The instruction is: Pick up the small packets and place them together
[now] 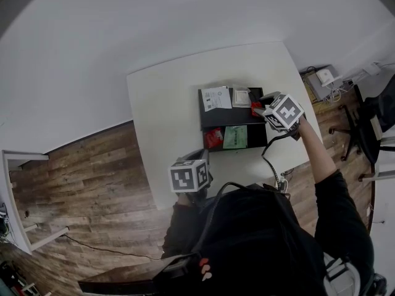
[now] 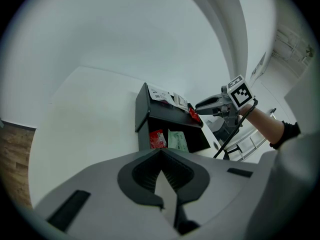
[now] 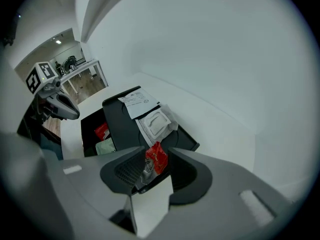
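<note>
Red-wrapped, the small packet [image 3: 157,160] stands between the spread jaws of our right gripper [image 3: 153,153], not pinched, at the upper shelf of the black tray [image 3: 120,119] near the white packet [image 3: 155,124]; we judge this the gathering spot. A second red packet [image 3: 101,131] and a green packet [image 3: 105,146] lie in the lower compartment. Our left gripper [image 2: 161,156], closed on nothing, hangs clear over the table [image 1: 166,116].
</note>
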### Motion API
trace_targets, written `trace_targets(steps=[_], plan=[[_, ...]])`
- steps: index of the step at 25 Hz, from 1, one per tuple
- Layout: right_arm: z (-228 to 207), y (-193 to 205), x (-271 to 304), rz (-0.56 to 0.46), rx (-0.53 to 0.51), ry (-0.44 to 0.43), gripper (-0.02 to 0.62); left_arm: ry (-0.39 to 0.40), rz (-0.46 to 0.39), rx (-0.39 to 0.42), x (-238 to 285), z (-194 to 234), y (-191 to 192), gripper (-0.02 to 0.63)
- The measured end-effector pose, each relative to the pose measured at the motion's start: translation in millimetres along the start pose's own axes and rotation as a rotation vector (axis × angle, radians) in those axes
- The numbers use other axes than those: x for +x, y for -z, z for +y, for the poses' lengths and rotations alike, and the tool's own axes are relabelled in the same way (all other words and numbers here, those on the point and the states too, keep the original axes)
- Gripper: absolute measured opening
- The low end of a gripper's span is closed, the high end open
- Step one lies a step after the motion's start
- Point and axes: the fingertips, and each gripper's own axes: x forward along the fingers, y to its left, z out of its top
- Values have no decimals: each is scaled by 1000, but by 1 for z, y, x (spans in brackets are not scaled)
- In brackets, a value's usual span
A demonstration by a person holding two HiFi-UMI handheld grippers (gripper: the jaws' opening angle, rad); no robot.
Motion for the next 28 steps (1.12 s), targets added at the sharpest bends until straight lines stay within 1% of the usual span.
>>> trace_targets(steps=[4, 7, 9, 13, 19, 24, 28], plan=[[7, -15, -22, -67, -59, -3, 135, 1, 4, -1, 1, 1, 0, -2], [21, -29, -37, -115, -106, -21, 135, 6, 8, -5, 3, 1, 1, -2], [37, -36, -42, -139, -135, -53, 135, 3, 5, 0, 2, 0, -1, -2], [77, -43, -41, -165, -181, -144, 135, 6, 5, -2, 3, 1, -1, -2], [124, -32, -18, -113, -217, -265, 135, 3, 2, -12, 2, 4, -1, -2], [141, -16, 8, -43, -216, -299, 135, -2, -2, -16, -2, 6, -1, -2], [144, -7, 26, -1, -184, -321, 135, -5, -6, -23, -3, 9, -1, -2]])
